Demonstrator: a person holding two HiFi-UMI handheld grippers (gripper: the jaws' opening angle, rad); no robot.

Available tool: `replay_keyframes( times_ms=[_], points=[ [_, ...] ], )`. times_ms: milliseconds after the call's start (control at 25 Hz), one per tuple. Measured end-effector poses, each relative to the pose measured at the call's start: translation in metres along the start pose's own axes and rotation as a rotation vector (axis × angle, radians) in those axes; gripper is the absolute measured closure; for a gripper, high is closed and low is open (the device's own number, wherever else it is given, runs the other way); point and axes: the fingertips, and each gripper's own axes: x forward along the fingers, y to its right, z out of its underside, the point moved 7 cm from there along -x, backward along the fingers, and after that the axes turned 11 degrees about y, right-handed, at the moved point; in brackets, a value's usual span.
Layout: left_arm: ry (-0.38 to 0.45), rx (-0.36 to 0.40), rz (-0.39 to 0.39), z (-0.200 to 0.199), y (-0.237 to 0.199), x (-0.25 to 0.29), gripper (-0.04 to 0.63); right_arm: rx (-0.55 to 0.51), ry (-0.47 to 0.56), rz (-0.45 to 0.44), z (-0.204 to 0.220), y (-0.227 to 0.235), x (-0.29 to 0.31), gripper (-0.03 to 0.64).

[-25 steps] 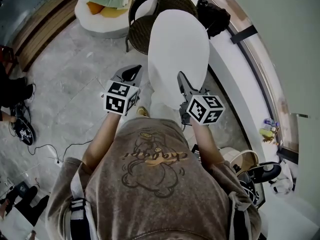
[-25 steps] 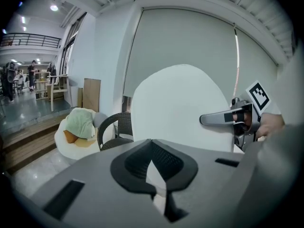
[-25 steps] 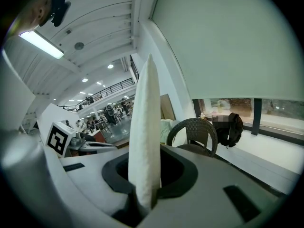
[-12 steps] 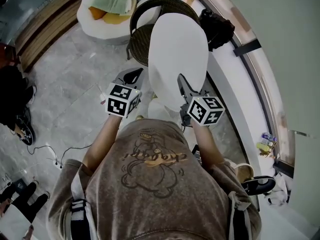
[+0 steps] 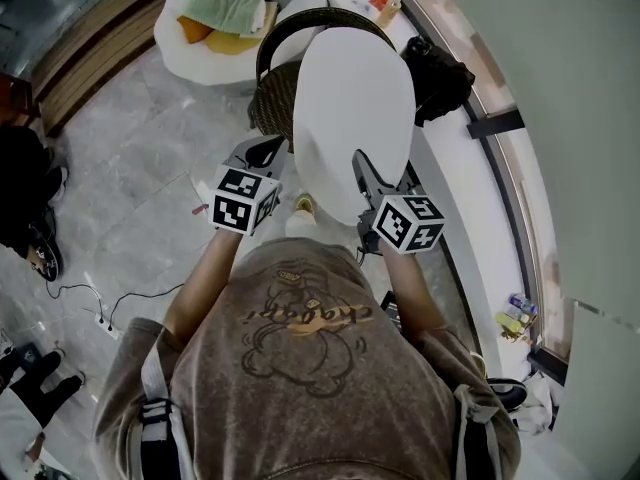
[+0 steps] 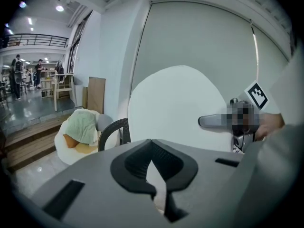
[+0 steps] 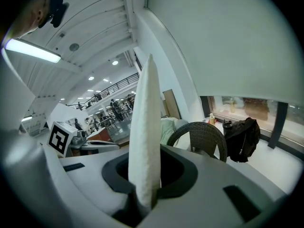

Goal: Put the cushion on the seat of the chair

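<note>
Fingers of the left gripper (image 5: 264, 152) sit drawn together with nothing between them, just beside the left edge of the white oval padded cushion (image 5: 352, 98). That cushion is held in the air over the dark woven wicker chair (image 5: 270, 96), not on its seat. The right gripper (image 5: 364, 171) has its fingers clamped on the cushion's near edge.

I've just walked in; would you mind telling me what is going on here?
A person holds a white oval cushion up in front of a dark wicker chair. The right gripper is clamped on the cushion's edge and holds it upright. The left gripper is beside the cushion with its jaws together, gripping nothing. The cushion is in the air and not yet on the seat.
</note>
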Motion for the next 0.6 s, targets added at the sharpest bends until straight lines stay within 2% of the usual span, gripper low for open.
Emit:
replay_keyframes(
  times_ms=[320,600],
  points=[
    [0.001,-0.029,-0.058,-0.012,-0.005,0.039,0.591,0.021,-0.05,-0.043,-0.01,0.037,0.024,0.545],
    [-0.012,-0.04,-0.092,-0.015,-0.016,0.054,0.591,0.022,-0.087,-0.067,-0.011,0.051,0.046,0.545]
  ],
)
